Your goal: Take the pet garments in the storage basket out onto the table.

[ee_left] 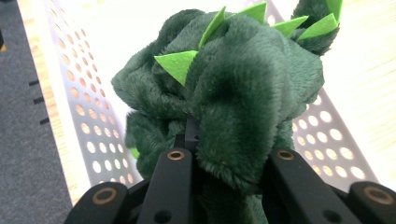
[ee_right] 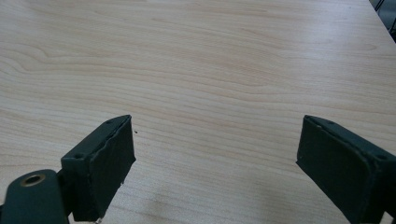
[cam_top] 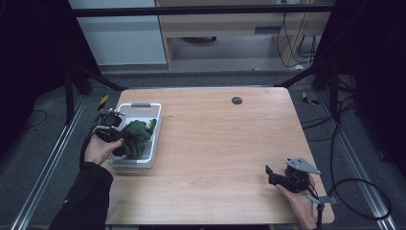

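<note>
Dark green plush, a stuffed toy point(ee_left: 224, 107) with bright green felt spikes along its back, was bunched between the jaws of the left claw point(ee_left: 229, 163), which was clenched on the fabric. In the high view the toy point(cam_top: 135, 136) sat in a white perforated basket point(cam_top: 143, 162) at the left edge of the wooden table point(cam_top: 215, 143), with the left claw point(cam_top: 115, 139) reaching into the basket from its left side and the person's left hand point(cam_top: 98, 149) behind it, a dark sleeve trailing to the bottom of the view. The left gripper view showed the basket's hole-dotted walls point(ee_left: 88, 107) on both sides of the toy.

The right claw point(cam_top: 275, 176) lay well apart from the basket, near the table's front right corner, held in the person's right hand point(cam_top: 299, 201). Its jaws stood wide apart and released, with bare wood grain between them in the right gripper view point(ee_right: 215, 154). A small dark round disc point(cam_top: 236, 100) sat near the far edge of the table.
</note>
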### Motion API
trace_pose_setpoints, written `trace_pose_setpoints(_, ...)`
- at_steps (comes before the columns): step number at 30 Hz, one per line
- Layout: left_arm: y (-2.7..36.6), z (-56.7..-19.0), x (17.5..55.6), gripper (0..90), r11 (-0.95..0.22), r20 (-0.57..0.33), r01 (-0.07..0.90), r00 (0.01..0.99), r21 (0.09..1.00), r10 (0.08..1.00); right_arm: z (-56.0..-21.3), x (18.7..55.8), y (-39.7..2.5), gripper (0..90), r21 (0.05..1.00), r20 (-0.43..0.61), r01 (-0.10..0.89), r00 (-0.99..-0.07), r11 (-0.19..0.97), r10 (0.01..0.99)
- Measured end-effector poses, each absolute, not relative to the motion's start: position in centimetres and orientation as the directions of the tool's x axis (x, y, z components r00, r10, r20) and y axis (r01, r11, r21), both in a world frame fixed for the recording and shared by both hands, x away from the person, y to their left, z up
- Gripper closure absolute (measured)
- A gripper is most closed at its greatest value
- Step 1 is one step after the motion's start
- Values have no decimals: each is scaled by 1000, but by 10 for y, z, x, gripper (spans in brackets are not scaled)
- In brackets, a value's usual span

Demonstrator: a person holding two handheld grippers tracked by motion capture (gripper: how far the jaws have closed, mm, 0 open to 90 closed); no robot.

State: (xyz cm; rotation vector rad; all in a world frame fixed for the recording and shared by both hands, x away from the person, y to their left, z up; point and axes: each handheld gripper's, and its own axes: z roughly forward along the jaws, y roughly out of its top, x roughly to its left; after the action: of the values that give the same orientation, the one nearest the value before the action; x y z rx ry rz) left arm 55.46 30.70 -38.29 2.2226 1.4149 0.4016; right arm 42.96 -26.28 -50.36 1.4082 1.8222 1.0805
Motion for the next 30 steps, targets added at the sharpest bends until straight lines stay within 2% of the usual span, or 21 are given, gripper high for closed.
trace_pose_setpoints(12, 311, -355, 541, 772, -361, 8, 728, 439, 583, 899, -504, 429, -262, 110, 868, 25, 485, -265, 110, 964)
trace_pose_setpoints(30, 300, -323, 526, 772, -417, 30, 683, 502, 600, 865, -503, 429, -262, 111, 871, 22, 479, -265, 111, 964)
